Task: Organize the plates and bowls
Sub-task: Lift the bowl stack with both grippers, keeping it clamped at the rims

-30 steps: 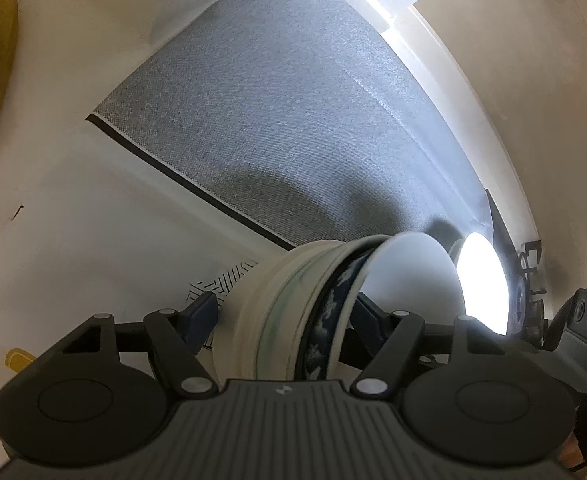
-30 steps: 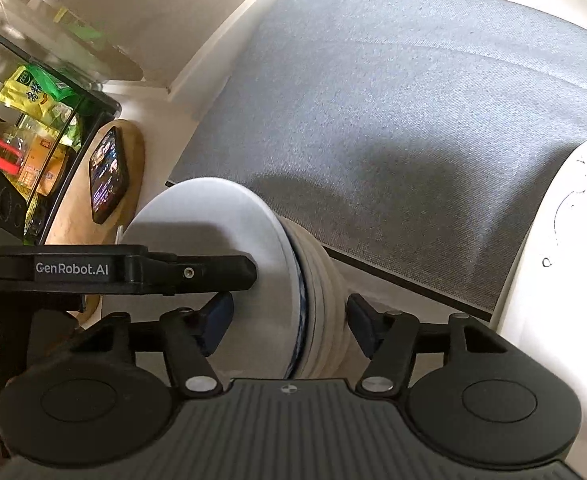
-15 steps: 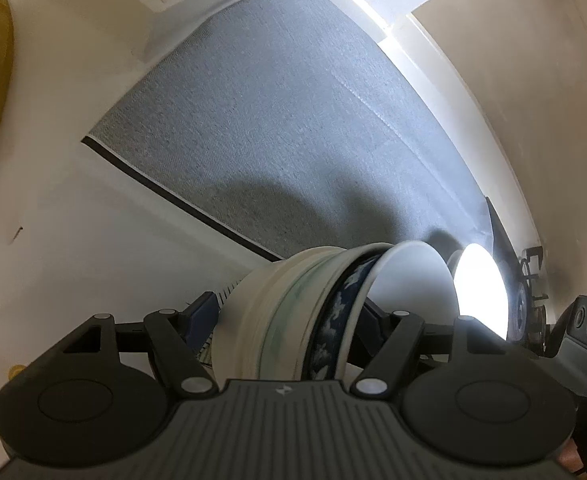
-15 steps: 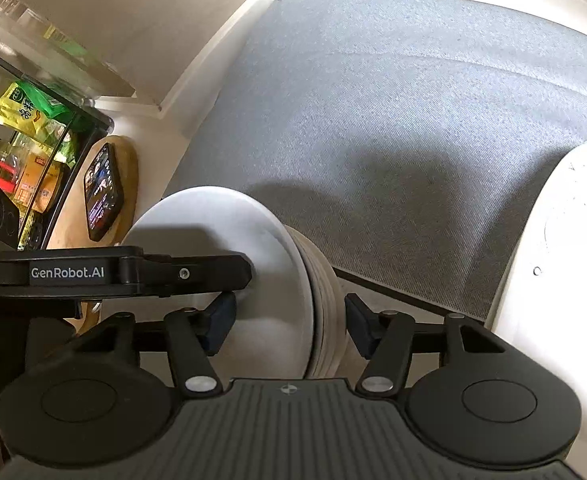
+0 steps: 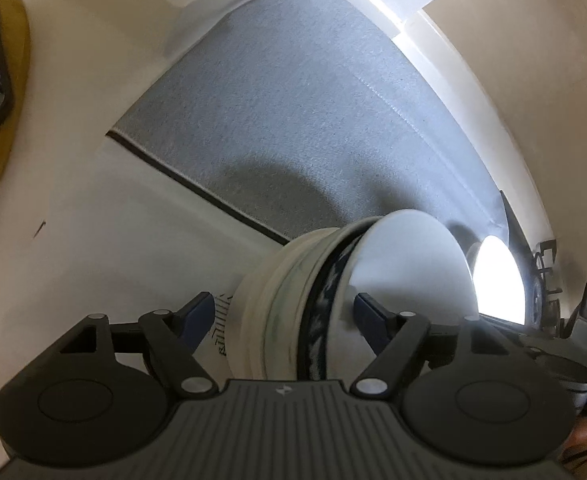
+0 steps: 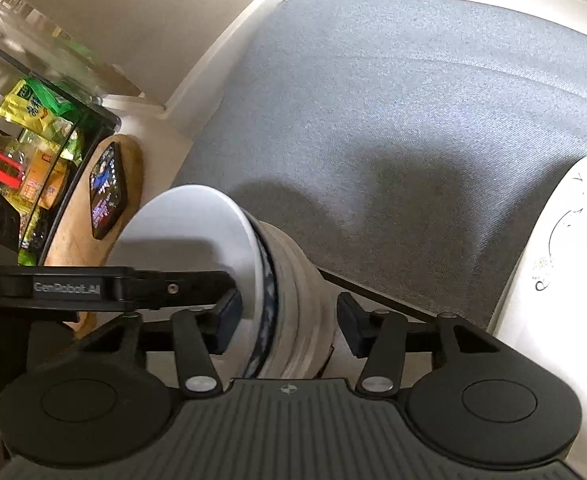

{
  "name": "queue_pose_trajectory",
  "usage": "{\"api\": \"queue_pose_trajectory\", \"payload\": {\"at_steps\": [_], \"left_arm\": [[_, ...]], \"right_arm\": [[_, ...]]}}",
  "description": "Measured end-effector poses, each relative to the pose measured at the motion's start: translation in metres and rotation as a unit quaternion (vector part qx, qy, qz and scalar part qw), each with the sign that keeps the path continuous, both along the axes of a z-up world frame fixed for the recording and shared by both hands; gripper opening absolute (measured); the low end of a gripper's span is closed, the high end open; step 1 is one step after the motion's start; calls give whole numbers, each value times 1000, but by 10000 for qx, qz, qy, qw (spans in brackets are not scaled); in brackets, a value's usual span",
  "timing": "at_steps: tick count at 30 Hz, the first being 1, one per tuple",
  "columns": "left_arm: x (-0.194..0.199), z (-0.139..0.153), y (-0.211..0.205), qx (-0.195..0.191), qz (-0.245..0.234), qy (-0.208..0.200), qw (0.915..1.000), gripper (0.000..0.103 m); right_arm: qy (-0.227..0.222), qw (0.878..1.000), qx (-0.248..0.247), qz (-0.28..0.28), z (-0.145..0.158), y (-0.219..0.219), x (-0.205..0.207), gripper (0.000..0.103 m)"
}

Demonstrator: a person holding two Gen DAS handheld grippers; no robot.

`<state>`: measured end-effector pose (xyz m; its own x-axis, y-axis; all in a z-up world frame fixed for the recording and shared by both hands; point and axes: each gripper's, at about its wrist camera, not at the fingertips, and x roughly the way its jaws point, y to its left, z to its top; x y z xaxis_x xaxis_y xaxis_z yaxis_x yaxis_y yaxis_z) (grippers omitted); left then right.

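A stack of nested bowls point(image 5: 293, 304), cream outside with a blue-patterned one and a white one innermost, sits between the fingers of my left gripper point(image 5: 289, 316). The same stack point(image 6: 277, 296) sits between the fingers of my right gripper point(image 6: 289, 320). Both grippers straddle the stack from opposite sides, jaws wide, pads near or against its sides; contact is unclear. The left gripper's finger point(image 6: 133, 284) shows in the right wrist view against the white bowl's inside. The stack hangs above the white counter at the edge of a grey mat point(image 5: 313, 112).
A phone point(image 6: 107, 192) lies on a round wooden board point(image 6: 77, 236) to the side. A black wire rack point(image 6: 33, 128) holds food packets. A white plate with a line drawing point(image 6: 569, 240) lies at the right. A bright white plate point(image 5: 497, 280) stands beyond the stack.
Both grippers and the bowl stack have moved together slightly over the mat's edge; the views have shifted and the phone has come further into the left wrist view. The grip looks unchanged.
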<state>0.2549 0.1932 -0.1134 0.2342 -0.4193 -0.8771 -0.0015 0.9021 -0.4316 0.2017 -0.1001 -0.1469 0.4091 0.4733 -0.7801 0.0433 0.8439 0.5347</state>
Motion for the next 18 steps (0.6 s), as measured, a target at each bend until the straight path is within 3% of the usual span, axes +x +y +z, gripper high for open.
{"api": "queue_pose_trajectory", "payload": {"at_steps": [2,4,6,7,18], "left_arm": [[0,-1,3,-82,57,-2,10000,77],[-3,-2,6,-224,146,-34,9996,73],[-7,-2,10,-286,237,-92,9993,71],[-8,-3,12,-348,285,-73,9990,70],[-11,-4,17,-369,301,-90,9988,70]], "right_arm": [[24,10000,-3,-63,-4,-2,0,71],[27,9998,108,-141,-9,-5,0,71],[88,9988,424,-238,-13,-8,0,56],[115,9978,580,-314,-13,-8,1,56],[12,9995,262,-203,-7,4,9,54]]}}
